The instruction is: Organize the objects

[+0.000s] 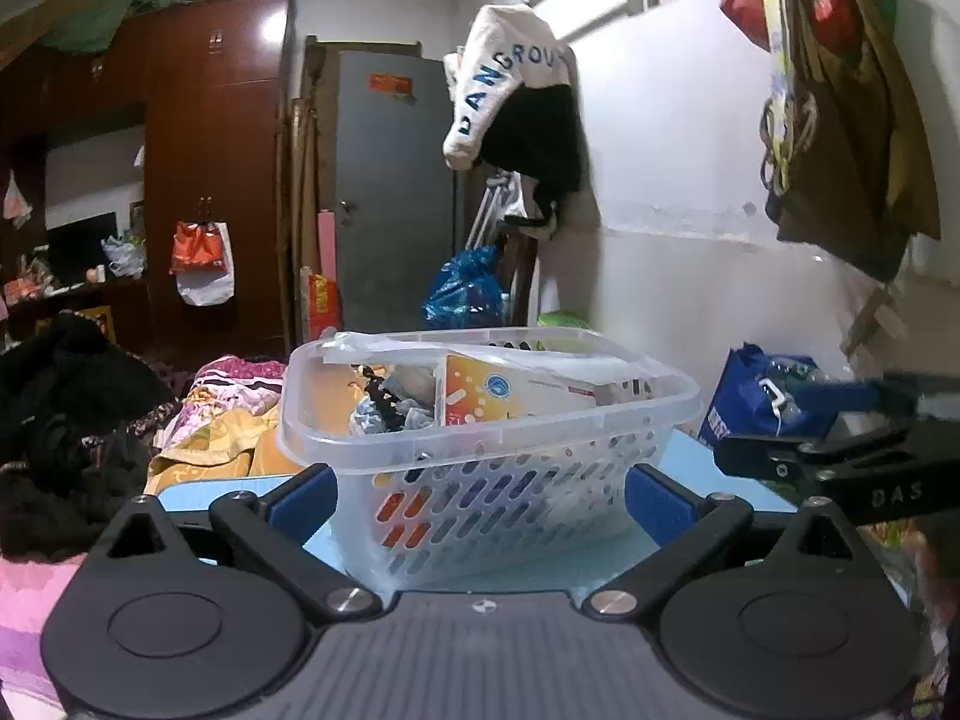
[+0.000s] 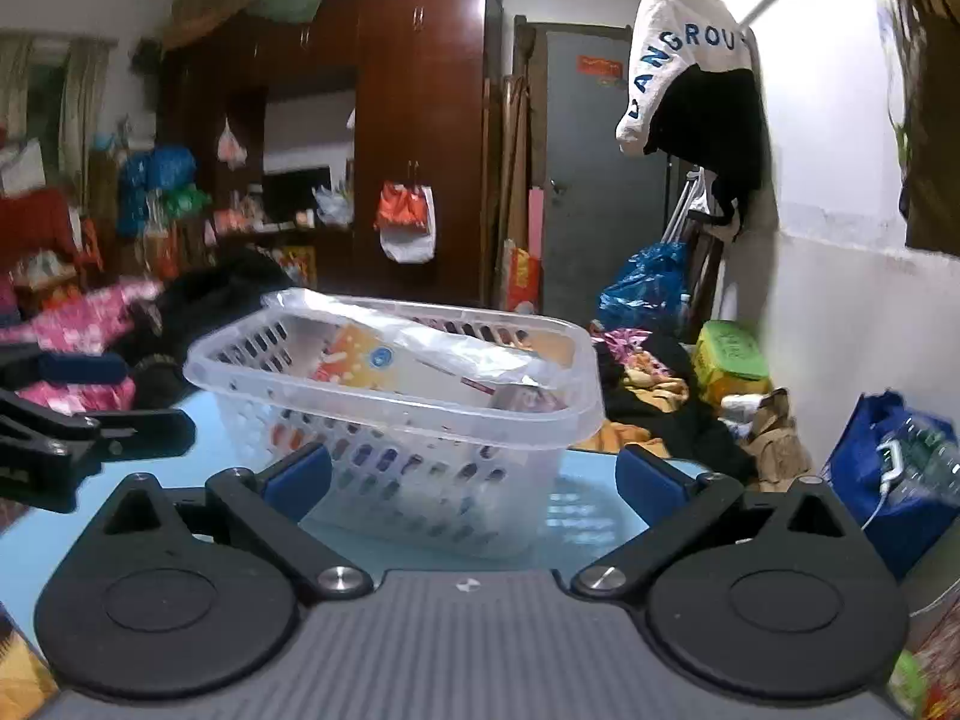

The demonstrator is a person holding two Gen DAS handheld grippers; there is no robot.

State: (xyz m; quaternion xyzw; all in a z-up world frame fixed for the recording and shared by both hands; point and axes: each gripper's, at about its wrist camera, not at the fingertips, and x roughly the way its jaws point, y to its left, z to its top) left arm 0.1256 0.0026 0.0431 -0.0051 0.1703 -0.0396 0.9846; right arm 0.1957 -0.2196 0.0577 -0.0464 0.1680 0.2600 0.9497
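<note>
A clear perforated plastic basket [image 1: 600, 414] stands on a light blue table [image 1: 198, 489]. It holds an orange and white box [image 1: 486, 399], a black and blue tangle [image 1: 384, 405] and clear plastic wrap [image 1: 390, 342]. My left gripper [image 1: 480, 501] is open and empty just in front of the basket. My right gripper [image 2: 474, 480] is open and empty, facing the basket [image 2: 540, 408] from the right. Each gripper shows at the edge of the other's view: the right one [image 1: 840, 456] and the left one [image 2: 90, 432].
A blue bag [image 1: 762, 402] sits right of the table by the white wall. Piled clothes and bedding [image 1: 228, 408] lie beyond the table. A dark wardrobe [image 1: 216, 180], a grey door [image 1: 396, 180] and hanging clothes [image 1: 516, 90] stand at the back.
</note>
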